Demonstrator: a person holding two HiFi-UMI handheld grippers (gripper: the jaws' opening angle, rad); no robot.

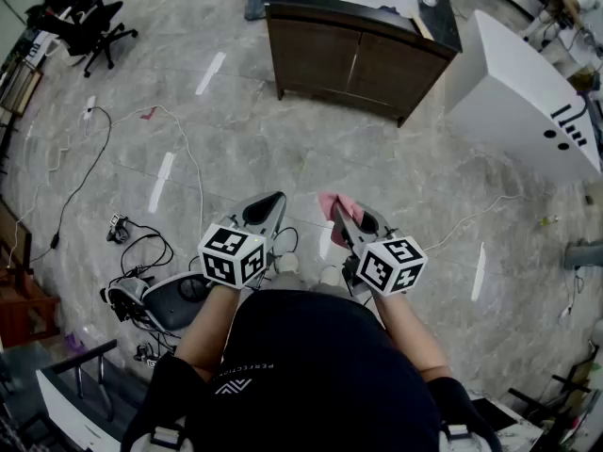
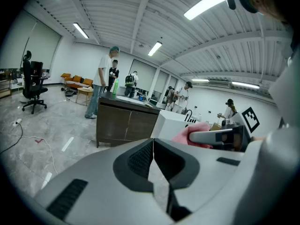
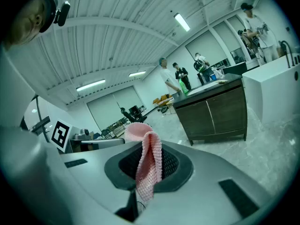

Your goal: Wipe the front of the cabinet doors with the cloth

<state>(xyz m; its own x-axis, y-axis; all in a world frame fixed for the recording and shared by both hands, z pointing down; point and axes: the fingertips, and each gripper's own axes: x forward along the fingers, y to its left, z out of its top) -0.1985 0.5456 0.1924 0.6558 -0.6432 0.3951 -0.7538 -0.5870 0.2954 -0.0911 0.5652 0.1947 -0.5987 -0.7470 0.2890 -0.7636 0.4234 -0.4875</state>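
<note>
My right gripper (image 1: 339, 217) clamped the cloth (image 3: 149, 165) in its fingers (image 3: 177, 167). My left gripper (image 2: 152, 146) was closed and empty. The cloth hung well short of the cabinet (image 1: 400, 72). Wiping well required pressing it flat against the doors (image 1: 325, 55).

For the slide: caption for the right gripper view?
Right gripper shut on a pink knitted cloth, dark wooden two-door cabinet standing ahead, apart.
</note>
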